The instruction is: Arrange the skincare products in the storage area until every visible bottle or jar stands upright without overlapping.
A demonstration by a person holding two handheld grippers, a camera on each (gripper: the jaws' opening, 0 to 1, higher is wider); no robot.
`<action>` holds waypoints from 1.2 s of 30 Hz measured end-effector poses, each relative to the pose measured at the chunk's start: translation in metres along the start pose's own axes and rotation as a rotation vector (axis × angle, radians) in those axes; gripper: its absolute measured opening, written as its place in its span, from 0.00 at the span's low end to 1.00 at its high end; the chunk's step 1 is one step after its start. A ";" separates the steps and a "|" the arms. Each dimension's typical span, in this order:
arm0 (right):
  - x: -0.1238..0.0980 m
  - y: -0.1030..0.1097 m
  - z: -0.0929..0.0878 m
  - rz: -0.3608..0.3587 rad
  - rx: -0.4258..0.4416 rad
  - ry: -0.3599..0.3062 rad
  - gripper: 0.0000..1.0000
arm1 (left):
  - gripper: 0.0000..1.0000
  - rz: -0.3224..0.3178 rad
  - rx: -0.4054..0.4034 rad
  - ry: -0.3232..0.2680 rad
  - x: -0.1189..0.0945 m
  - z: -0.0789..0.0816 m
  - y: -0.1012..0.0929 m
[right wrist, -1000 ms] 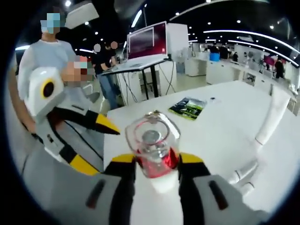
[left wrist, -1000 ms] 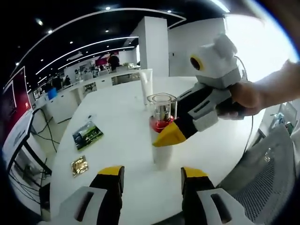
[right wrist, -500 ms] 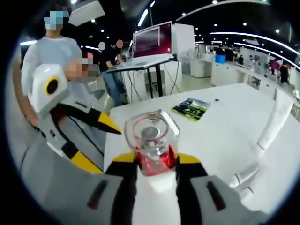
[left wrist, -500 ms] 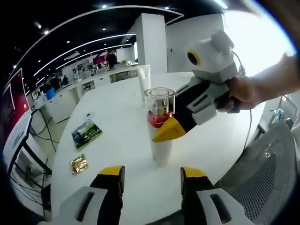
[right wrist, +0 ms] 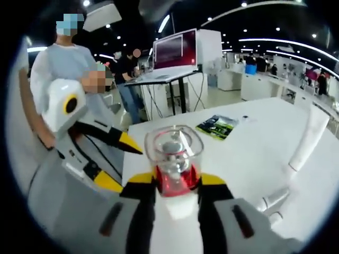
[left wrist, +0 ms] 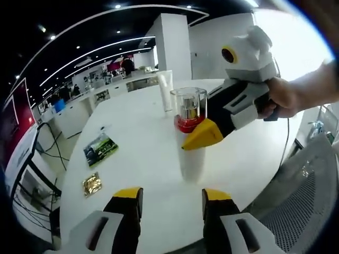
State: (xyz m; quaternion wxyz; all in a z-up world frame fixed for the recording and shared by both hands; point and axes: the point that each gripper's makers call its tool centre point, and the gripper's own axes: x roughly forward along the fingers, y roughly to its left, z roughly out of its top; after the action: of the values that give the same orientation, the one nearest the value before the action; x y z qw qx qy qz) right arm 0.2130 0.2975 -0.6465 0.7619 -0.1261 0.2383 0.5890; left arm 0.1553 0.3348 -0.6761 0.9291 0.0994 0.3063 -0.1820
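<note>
Two yellow-tipped jaws of the right gripper clamp the red collar of a white pump bottle with a clear cap, upright on the round white table. The left gripper hangs wide apart, empty.

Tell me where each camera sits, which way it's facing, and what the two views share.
Left gripper view: rides the left tongs, which are open, facing across the white table at the pump bottle, the right tongs and a hand.
Right gripper view: rides the right tongs, shut on the pump bottle, facing the left tongs and the person holding them.
Shared: bottle, table, green packet.
</note>
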 end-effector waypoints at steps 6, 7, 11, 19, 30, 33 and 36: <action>-0.017 -0.014 0.027 -0.034 -0.009 -0.058 0.29 | 0.45 0.006 0.013 0.007 0.001 -0.002 0.000; -0.022 -0.019 0.032 -0.042 -0.011 -0.069 0.29 | 0.45 0.008 0.015 0.007 0.001 -0.002 0.001; -0.037 -0.038 0.042 -0.077 -0.018 -0.091 0.29 | 0.45 0.013 0.026 0.008 0.001 -0.002 0.001; -0.077 -0.079 0.048 -0.168 -0.005 -0.117 0.29 | 0.43 0.031 0.039 0.009 0.002 -0.003 0.003; -0.111 -0.141 0.039 -0.275 0.005 -0.091 0.29 | 0.42 0.043 0.050 0.020 0.004 -0.005 0.004; -0.115 -0.159 0.040 -0.301 0.004 -0.082 0.29 | 0.42 0.051 0.054 0.026 0.005 -0.006 0.005; -0.119 -0.175 0.042 -0.318 0.013 -0.086 0.29 | 0.42 0.063 0.062 0.039 0.006 -0.008 0.007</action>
State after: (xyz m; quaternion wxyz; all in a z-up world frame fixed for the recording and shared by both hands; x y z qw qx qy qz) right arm 0.3660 0.1694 -0.5655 0.8556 -0.1322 0.1864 0.4644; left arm 0.1585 0.3421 -0.6861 0.9246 0.1411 0.3154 -0.1602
